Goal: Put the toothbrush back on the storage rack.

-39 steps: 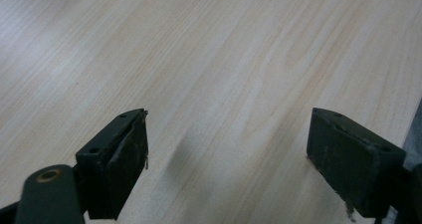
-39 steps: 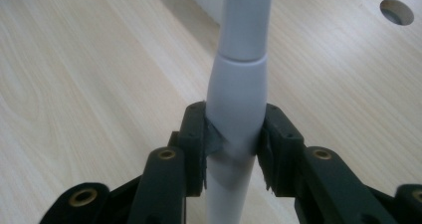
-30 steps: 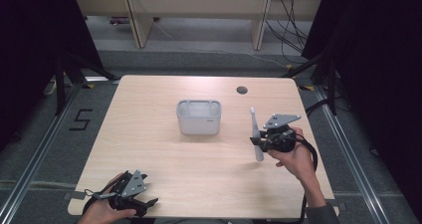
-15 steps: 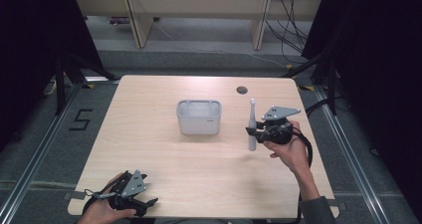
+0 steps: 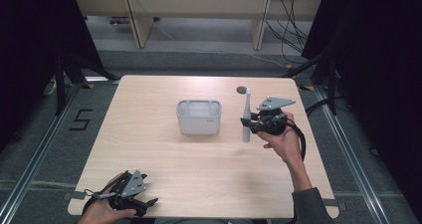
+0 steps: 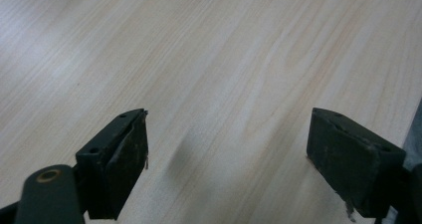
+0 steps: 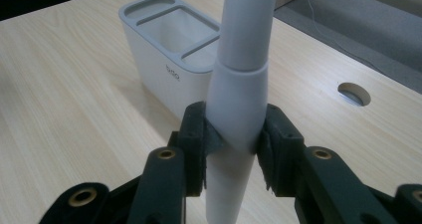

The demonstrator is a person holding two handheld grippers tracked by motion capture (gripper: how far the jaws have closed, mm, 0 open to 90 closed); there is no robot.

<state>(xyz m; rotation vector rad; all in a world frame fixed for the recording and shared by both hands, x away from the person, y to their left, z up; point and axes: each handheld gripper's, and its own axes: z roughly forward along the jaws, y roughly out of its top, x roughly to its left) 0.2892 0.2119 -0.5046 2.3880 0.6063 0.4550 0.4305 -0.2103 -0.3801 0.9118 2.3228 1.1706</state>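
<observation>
One white electric toothbrush stands upright, pinched in the right claw near the surface's right edge, just right of one grey three-compartment holder. The left claw, spread with nothing between, sits at the near-left corner.

High view: fixed above person's side, looks forward and down over whole table, floor and shelving beyond.

Left gripper view: low, close over bare tabletop near front edge.

Right gripper view: close behind toothbrush, faces white holder and cable hole.

Shared by high and right views: holder, hole, toothbrush.
</observation>
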